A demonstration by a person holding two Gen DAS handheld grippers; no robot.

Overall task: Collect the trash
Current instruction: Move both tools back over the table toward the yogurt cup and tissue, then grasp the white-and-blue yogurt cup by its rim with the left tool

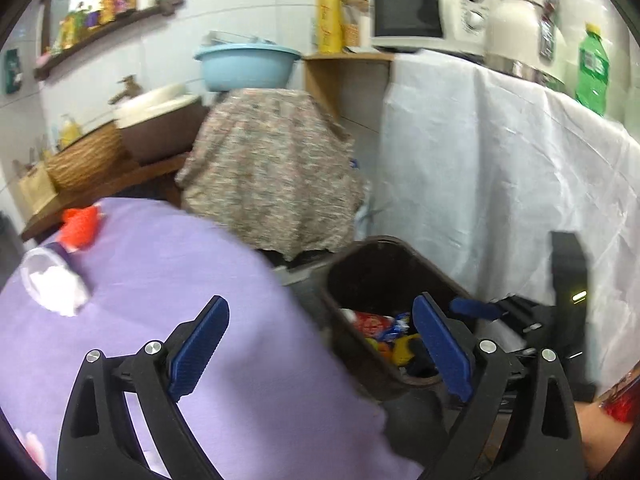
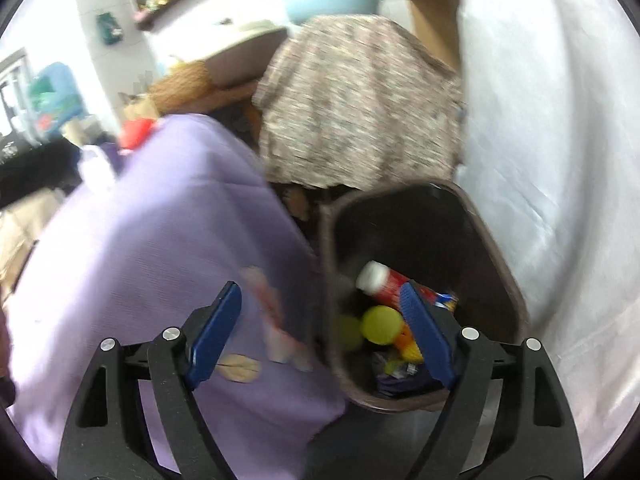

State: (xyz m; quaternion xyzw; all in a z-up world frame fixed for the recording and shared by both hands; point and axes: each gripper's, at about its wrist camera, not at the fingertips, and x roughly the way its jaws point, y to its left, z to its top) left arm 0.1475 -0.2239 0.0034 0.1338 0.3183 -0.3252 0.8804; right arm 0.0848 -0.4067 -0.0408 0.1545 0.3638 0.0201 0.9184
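Gaping left gripper (image 1: 324, 344) — bin (image 1: 362, 364) rim between.

Lilac-covered table (image 1: 180, 300): cup (image 1: 54, 282), wrapper (image 1: 80, 226)

I can't read any lettering here: the print on the yellow box (image 1: 329, 14) and green bottle (image 1: 592, 70) is too blurred.

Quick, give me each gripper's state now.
Left gripper: open, empty, by the bin.
Right gripper: open, empty, over the bin's rim.
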